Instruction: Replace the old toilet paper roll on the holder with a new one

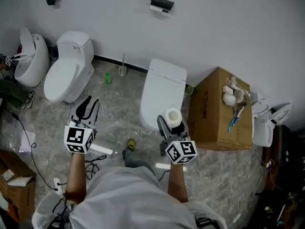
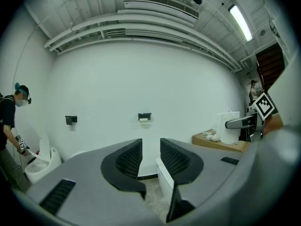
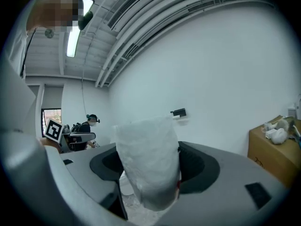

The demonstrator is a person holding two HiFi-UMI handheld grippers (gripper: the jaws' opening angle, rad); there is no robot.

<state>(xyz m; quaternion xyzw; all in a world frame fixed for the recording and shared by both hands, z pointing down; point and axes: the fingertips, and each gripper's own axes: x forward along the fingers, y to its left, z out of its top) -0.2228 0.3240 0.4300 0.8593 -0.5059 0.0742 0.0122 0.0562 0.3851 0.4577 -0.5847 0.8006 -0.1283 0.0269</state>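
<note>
Right tool (image 1: 171,123) pinches a white toilet-paper roll (image 1: 173,114); spread, empty left tool (image 1: 88,107) should first clear the black wall holder (image 1: 161,4).

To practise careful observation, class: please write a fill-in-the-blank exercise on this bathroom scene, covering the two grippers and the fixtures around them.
The right gripper is shut on the white toilet paper roll, while the left gripper holds ___.
The white toilet nearest that roll has its lid ___.
In the head view, the brown cardboard box stands to that toilet's ___.
Missing words: nothing; closed; right.
</note>
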